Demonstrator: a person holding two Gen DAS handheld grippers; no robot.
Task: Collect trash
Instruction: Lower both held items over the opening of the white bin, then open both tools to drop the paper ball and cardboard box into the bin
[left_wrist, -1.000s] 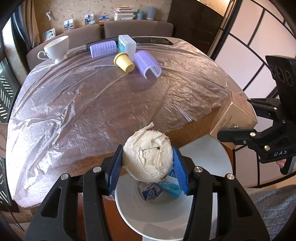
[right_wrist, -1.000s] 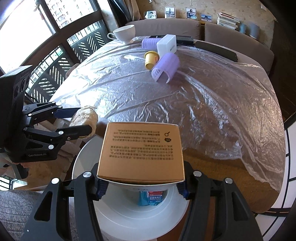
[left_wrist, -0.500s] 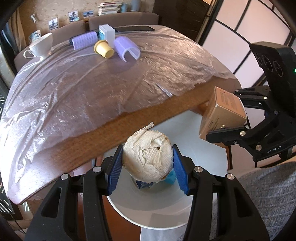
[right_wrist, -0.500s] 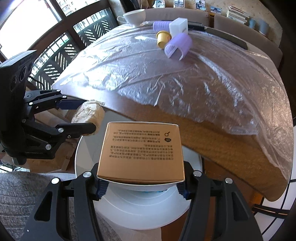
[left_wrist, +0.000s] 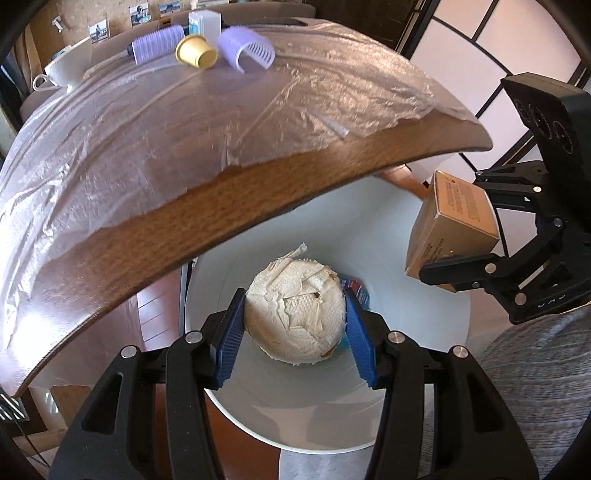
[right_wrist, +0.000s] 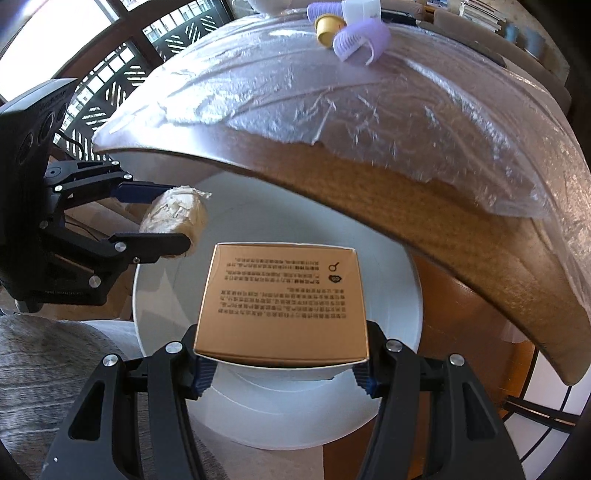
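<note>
The paper wad (left_wrist: 295, 317) hides most of the blue packet (left_wrist: 356, 290) in the bin (left_wrist: 406, 236), and the white cup (left_wrist: 68, 66) is partly hidden behind the counter (left_wrist: 221, 206) edge.

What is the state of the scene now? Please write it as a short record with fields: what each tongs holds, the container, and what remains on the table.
left tongs: shut on the crumpled paper ball, held over the bin
right tongs: shut on the brown cardboard box, held over the bin
container: white round bin beside the table edge; blue packaging already inside
table: wooden, covered with a clear plastic sheet
left on table: yellow cup on its side, two purple rollers, white box, white teacup
</note>
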